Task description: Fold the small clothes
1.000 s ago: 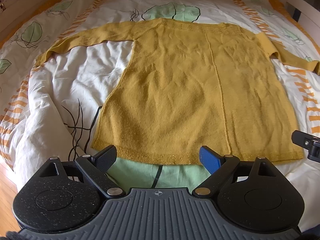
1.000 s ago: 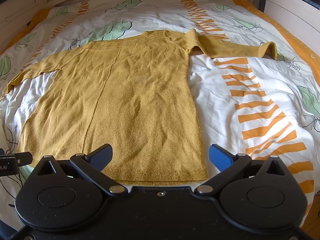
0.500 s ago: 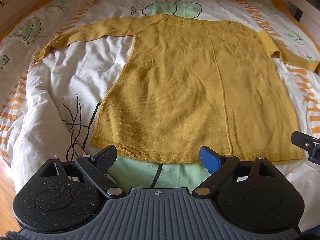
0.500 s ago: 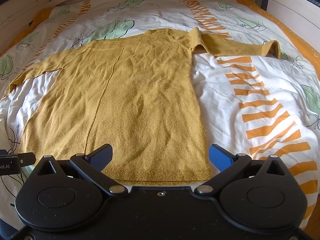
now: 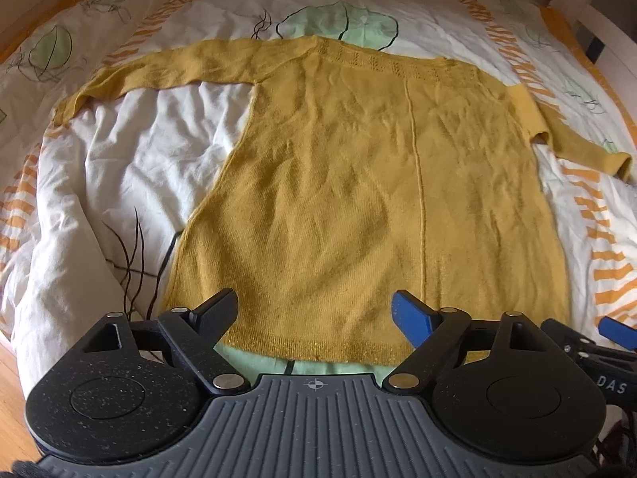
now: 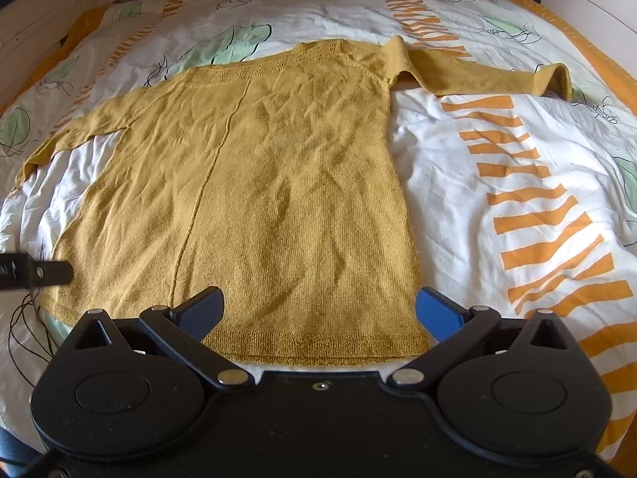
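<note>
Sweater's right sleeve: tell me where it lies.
In the right wrist view, the right sleeve stretches rightward from the sweater, flat on the duvet.

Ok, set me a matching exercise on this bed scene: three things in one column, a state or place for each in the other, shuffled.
Things:
1. mustard knit sweater
2. left gripper
3. sweater's right-hand sleeve in the right wrist view

States or places:
A. stretched sideways, cuff turned up at the end
B. spread flat on the leaf-print duvet, neckline far, hem near
C. jaws wide but closing, over the hem, pads pressing on nothing

Pairs: 1-B, 2-C, 3-A
</note>
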Action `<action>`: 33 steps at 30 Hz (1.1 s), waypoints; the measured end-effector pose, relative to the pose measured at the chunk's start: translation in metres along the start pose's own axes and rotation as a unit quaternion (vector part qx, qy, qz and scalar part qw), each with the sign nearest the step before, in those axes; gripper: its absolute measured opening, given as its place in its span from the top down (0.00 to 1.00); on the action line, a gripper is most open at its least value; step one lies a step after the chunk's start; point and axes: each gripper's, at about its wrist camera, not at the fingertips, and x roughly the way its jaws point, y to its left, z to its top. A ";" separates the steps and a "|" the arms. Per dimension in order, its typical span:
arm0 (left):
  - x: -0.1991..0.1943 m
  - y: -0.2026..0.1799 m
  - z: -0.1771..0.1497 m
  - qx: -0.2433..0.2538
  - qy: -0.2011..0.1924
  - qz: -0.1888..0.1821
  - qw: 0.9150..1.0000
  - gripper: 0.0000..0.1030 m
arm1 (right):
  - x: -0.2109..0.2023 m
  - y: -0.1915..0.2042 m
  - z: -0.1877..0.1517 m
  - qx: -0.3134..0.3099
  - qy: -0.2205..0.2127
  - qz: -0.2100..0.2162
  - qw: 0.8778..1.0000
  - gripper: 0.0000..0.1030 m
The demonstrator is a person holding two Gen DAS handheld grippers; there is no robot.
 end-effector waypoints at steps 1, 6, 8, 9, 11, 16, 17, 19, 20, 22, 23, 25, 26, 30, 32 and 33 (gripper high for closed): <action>-0.006 -0.001 0.006 0.013 -0.010 0.001 1.000 0.20 | 0.000 0.000 0.002 0.000 0.001 -0.003 1.000 0.01; -0.025 0.000 0.039 0.049 -0.013 0.018 0.999 0.20 | -0.008 -0.004 0.011 0.017 -0.013 -0.015 1.000 0.01; -0.030 0.001 0.051 0.070 -0.005 0.033 0.997 0.22 | -0.012 -0.006 0.015 0.030 -0.018 -0.016 0.999 0.01; -0.034 0.000 0.057 0.090 -0.009 0.042 0.995 0.23 | -0.013 -0.008 0.016 0.036 -0.018 -0.014 0.999 0.01; -0.044 -0.003 0.066 0.127 -0.026 0.067 0.989 0.23 | -0.015 -0.010 0.018 0.045 -0.017 -0.011 0.999 0.01; -0.076 0.001 0.101 0.117 -0.067 0.064 0.989 0.23 | -0.014 -0.018 0.024 0.058 -0.018 -0.023 0.998 0.01; -0.081 0.000 0.108 0.115 -0.072 0.061 0.989 0.23 | -0.012 -0.021 0.027 0.061 -0.017 -0.025 0.998 0.01; -0.089 -0.003 0.120 0.113 -0.083 0.051 0.989 0.23 | -0.011 -0.028 0.032 0.070 -0.021 -0.024 0.997 0.01; -0.093 -0.004 0.126 0.113 -0.091 0.046 0.988 0.23 | -0.011 -0.033 0.036 0.074 -0.025 -0.023 0.997 0.01; -0.099 -0.008 0.135 0.118 -0.109 0.033 0.987 0.23 | -0.011 -0.044 0.044 0.087 -0.036 -0.022 0.995 0.01; -0.101 -0.010 0.140 0.120 -0.116 0.027 0.986 0.23 | -0.011 -0.052 0.048 0.094 -0.044 -0.019 0.994 0.01; -0.101 -0.012 0.148 0.118 -0.135 0.016 0.984 0.23 | -0.010 -0.069 0.057 0.113 -0.066 -0.011 0.991 0.01; -0.100 -0.014 0.152 0.120 -0.142 0.013 0.982 0.23 | -0.008 -0.078 0.062 0.123 -0.075 -0.010 0.990 0.01; -0.086 -0.012 0.168 0.099 -0.165 -0.007 0.981 0.23 | 0.007 -0.115 0.084 0.140 -0.097 -0.026 0.985 0.08; -0.076 -0.007 0.172 0.089 -0.195 -0.026 0.976 0.23 | 0.017 -0.134 0.095 0.144 -0.106 -0.031 0.983 0.09; -0.071 -0.004 0.173 0.085 -0.215 -0.032 0.972 0.23 | 0.022 -0.144 0.100 0.149 -0.110 -0.037 0.982 0.09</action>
